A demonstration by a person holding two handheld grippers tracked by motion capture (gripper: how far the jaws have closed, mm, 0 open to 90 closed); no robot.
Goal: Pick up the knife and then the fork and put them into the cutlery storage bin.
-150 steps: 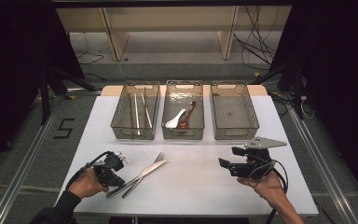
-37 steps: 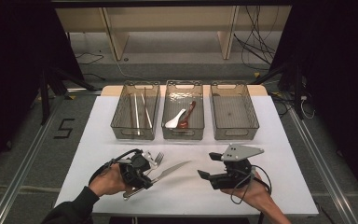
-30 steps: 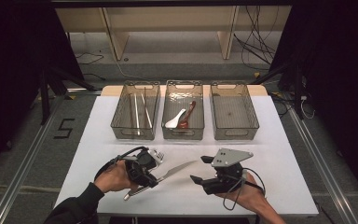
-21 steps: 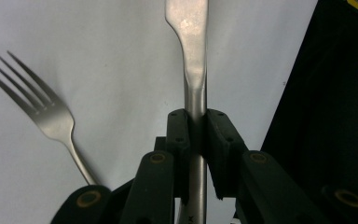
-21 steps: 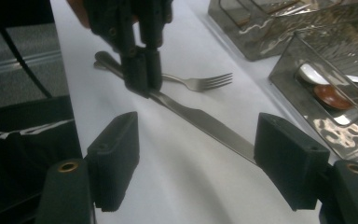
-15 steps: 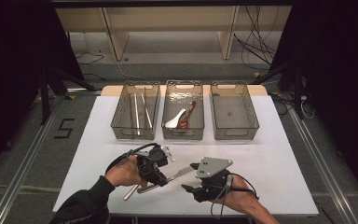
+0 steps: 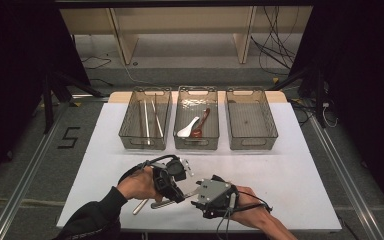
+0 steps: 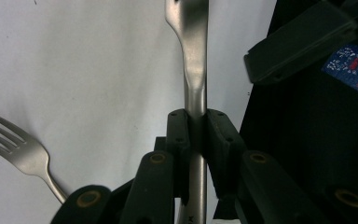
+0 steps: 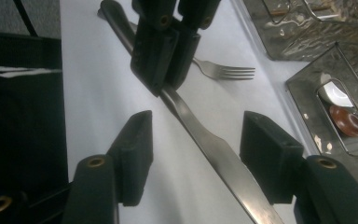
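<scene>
A steel table knife [image 8: 193, 70] is clamped by its handle in my left gripper [image 8: 196, 130], which is shut on it. In the high view the left gripper [image 7: 172, 182] sits near the table's front edge, with the knife [image 7: 192, 191] pointing right toward my right gripper [image 7: 207, 192]. The right gripper [image 9: 200, 154] is open, one jaw on each side of the knife blade [image 9: 214, 149], not touching it. The left gripper [image 9: 165, 51] shows just beyond, on the handle. A steel fork [image 9: 223, 71] lies flat on the white table [image 7: 290, 170] beside the knife.
Three clear bins stand in a row at the back. The left bin [image 7: 130, 135] holds long thin utensils. A white spoon [image 7: 187, 129] and a brown spoon [image 7: 202, 122] lie in the middle bin [image 7: 196, 145]. The right bin [image 7: 252, 145] has nothing in it.
My right gripper has travelled left across the table to the left gripper, and its open jaws now straddle the blade. The left gripper took up the knife and shifted right.
</scene>
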